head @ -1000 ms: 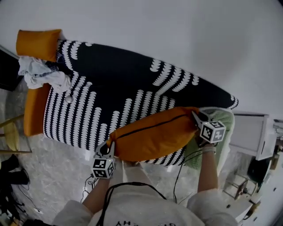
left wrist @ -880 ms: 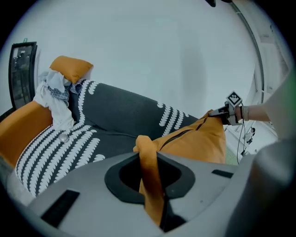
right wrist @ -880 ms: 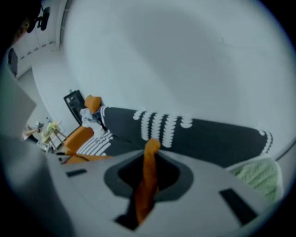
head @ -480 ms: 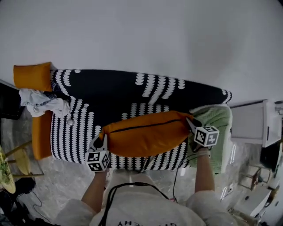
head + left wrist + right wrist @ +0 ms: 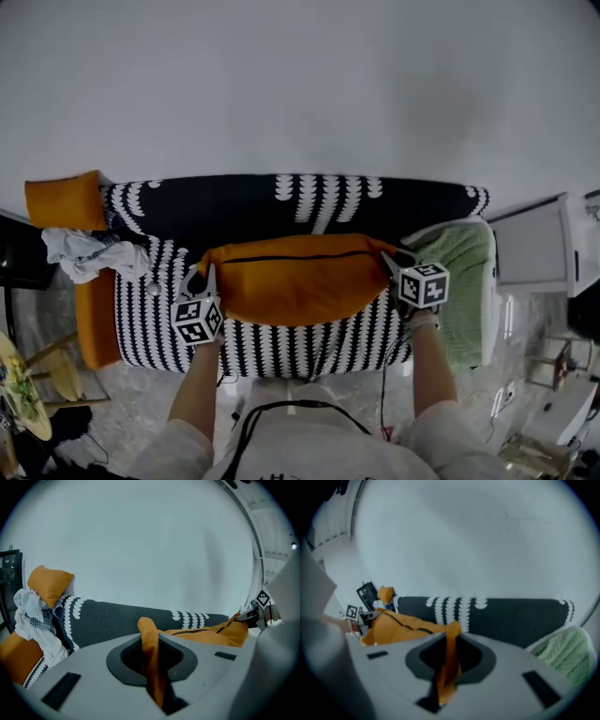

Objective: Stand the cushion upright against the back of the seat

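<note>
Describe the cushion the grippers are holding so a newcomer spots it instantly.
Find the sofa with the black-and-white patterned cover. Above the middle of its seat is an orange cushion with a dark zip line along its top. Unlike the second orange cushion at the sofa's left end, it is pinched at its ends by the left gripper and the right gripper.

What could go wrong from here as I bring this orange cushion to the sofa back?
1. The left gripper and right gripper each pinch only a thin corner of the orange cushion; a corner could slip out.
2. The cushion looks soft; let go short of the backrest, it may flop flat onto the seat.
3. Its right end sits close to the green blanket and could catch on it.
</note>
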`<state>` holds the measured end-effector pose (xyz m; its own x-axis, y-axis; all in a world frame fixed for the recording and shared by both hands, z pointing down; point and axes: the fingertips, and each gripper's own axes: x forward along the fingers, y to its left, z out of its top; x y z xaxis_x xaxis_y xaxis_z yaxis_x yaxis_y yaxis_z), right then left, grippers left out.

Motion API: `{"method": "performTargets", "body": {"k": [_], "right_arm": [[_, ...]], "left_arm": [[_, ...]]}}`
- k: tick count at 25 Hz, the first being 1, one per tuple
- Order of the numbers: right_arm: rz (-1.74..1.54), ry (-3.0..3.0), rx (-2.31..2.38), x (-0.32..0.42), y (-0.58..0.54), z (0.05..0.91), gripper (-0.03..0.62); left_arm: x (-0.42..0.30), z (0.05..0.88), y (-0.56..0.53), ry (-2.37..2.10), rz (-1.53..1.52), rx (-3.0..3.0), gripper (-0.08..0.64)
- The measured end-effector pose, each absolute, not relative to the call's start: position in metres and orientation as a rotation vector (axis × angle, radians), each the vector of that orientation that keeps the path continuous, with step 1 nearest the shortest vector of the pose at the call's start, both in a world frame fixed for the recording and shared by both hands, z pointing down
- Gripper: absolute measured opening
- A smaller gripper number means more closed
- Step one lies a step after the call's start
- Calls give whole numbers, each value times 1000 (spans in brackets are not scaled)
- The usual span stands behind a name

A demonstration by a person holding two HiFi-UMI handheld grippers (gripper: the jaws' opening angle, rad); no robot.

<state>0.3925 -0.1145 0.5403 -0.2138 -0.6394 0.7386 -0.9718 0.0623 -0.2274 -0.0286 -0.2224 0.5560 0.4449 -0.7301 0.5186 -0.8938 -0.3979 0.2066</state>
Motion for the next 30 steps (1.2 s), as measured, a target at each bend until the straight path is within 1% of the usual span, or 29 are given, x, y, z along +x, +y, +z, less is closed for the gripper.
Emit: {"method": "performTargets", "body": {"k": [17, 30], "right_arm": [[953, -1894, 1650, 397, -180, 551, 54], [910, -1806, 1700, 409, -197, 571, 55]], "left_arm": [[-22, 562, -303, -1379, 554, 2282, 60], [-9, 578, -325, -1386, 621, 2317, 61]]}}
